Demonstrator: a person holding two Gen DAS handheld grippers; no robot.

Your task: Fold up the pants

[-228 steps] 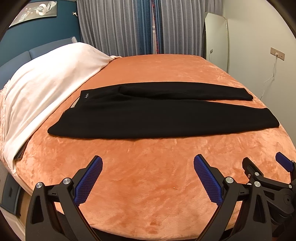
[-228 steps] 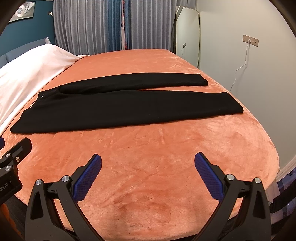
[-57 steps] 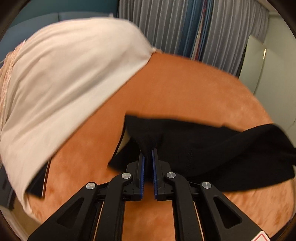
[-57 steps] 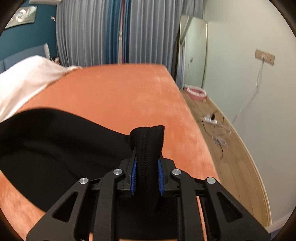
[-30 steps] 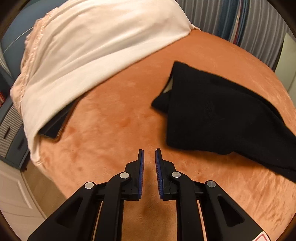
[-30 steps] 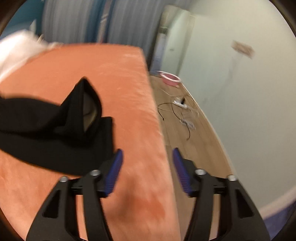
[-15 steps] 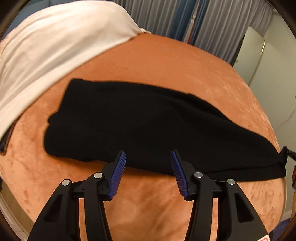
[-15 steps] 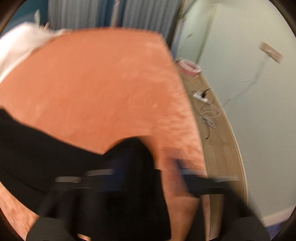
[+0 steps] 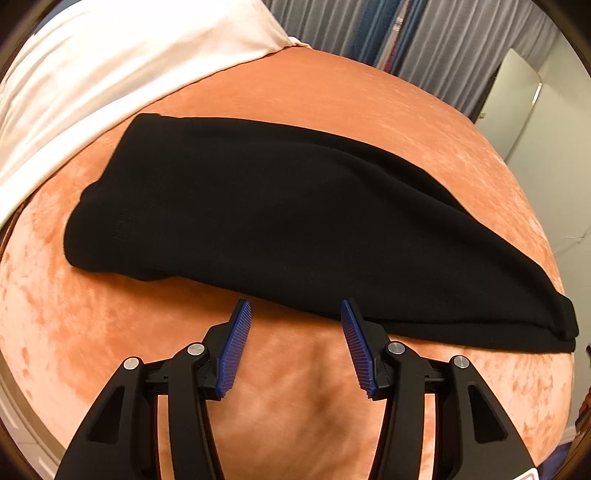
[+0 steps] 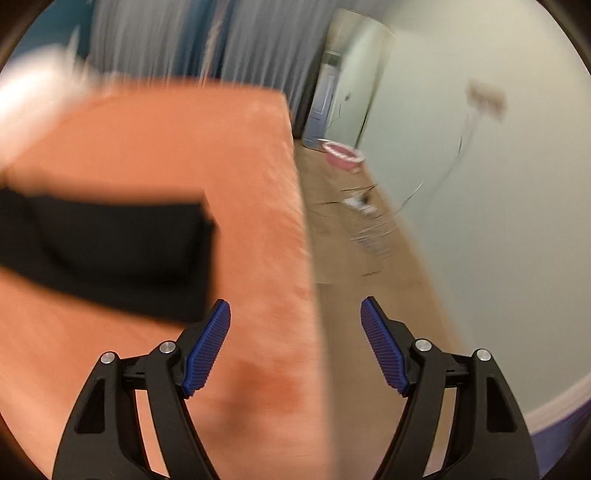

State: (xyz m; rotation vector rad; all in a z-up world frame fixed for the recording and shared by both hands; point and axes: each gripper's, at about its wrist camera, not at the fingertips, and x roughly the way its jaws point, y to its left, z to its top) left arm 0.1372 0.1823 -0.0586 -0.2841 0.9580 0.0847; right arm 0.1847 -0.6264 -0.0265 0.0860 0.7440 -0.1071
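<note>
The black pants (image 9: 280,218) lie folded lengthwise on the orange bed cover (image 9: 295,398), one leg on the other, waist at the left and leg ends at the right. My left gripper (image 9: 293,314) is open and empty, just in front of the pants' near edge. In the blurred right wrist view the leg end of the pants (image 10: 122,254) lies at the left. My right gripper (image 10: 295,314) is open and empty, above the bed's right edge, to the right of the leg end.
A white duvet (image 9: 110,62) covers the head of the bed at the left. Curtains (image 9: 369,26) and a mirror (image 9: 517,107) stand behind. Right of the bed is wooden floor (image 10: 354,240) with a pink bowl (image 10: 341,151), cables and a pale wall.
Both grippers held the pants about two seconds ago, laid one leg over the other and let go. Since half a second ago the left gripper has moved closer to the pants; the right has swung right.
</note>
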